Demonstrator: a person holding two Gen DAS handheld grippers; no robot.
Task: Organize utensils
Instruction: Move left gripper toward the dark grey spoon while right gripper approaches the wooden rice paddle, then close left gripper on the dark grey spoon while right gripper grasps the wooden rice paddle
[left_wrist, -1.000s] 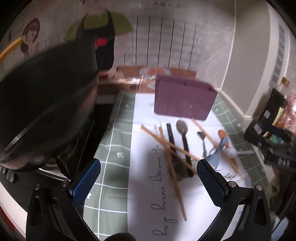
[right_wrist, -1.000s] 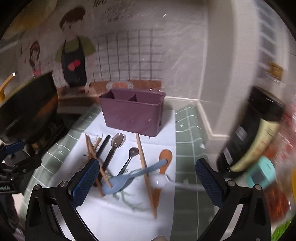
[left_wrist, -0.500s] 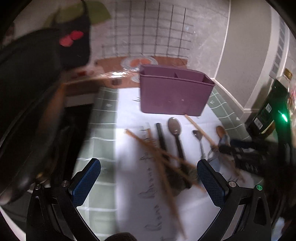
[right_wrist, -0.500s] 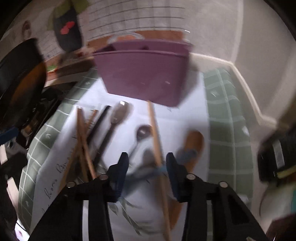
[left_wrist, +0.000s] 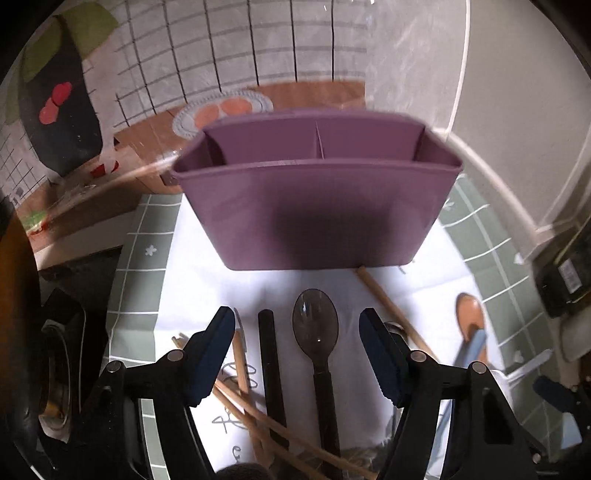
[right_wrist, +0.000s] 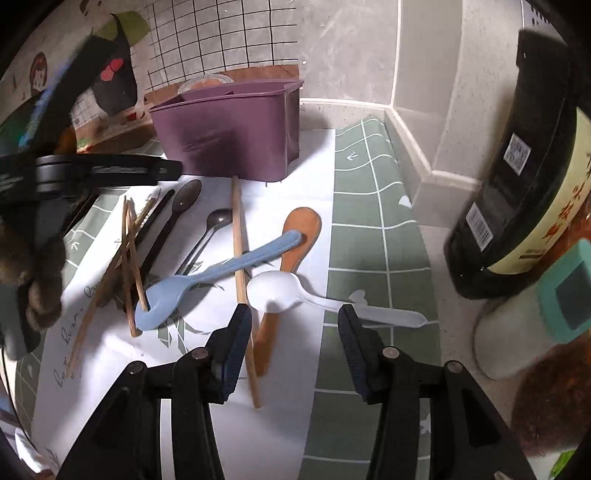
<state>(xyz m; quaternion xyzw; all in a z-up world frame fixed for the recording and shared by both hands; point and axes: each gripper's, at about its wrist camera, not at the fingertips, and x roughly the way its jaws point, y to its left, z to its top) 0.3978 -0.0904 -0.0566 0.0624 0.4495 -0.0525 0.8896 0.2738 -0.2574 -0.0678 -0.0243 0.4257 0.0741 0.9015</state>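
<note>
Five spoons, one caddy

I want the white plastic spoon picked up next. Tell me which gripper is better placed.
Right. The right gripper, jaws opening, straddles the white plastic spoon; the left gripper, jaws closing, hangs over the dark plastic spoon.

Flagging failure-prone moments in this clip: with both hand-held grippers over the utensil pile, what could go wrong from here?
1. The left hand-held gripper, jaws closing, straddles both the black spoon and a black stick; it may catch both.
2. The right hand-held gripper, jaws opening, sits by the white spoon, which overlaps the wooden spoon; lifting may drag neighbours.
</note>
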